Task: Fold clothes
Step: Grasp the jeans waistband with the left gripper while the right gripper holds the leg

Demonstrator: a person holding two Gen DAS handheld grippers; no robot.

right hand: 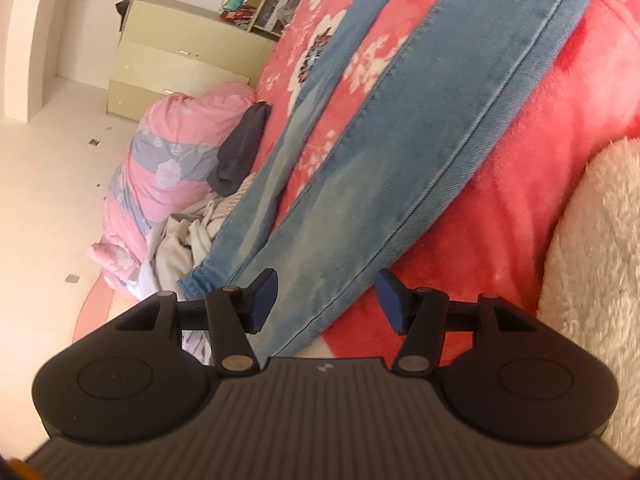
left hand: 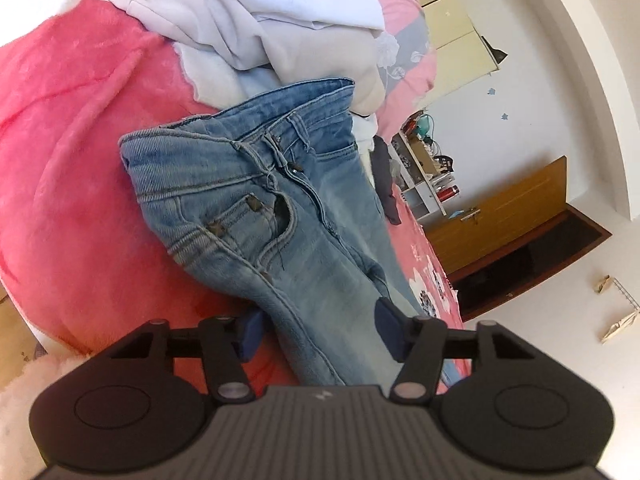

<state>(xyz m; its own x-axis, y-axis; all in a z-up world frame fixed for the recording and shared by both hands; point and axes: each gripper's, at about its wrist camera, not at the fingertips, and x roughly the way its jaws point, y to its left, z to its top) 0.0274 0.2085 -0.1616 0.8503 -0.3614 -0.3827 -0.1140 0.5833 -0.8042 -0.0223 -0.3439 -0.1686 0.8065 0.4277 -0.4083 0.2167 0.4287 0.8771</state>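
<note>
In the left wrist view, the jeans (left hand: pixel 256 200) lie flat on the red blanket (left hand: pixel 72 168) of the bed, waistband far, legs running toward the camera; a heap of pale clothes (left hand: pixel 240 20) sits just beyond the waistband. The left gripper (left hand: pixel 316 332) has its fingers apart, straddling a leg near the thigh, the pads not visibly pressing. In the right wrist view, both legs stretch away toward the far hems, slightly spread, blanket showing between them. The right gripper (right hand: pixel 328 300) also stands with fingers apart over the nearer leg. The step looks like taking hold for a first fold; next, both should close on denim before lifting one leg across the other.
</note>
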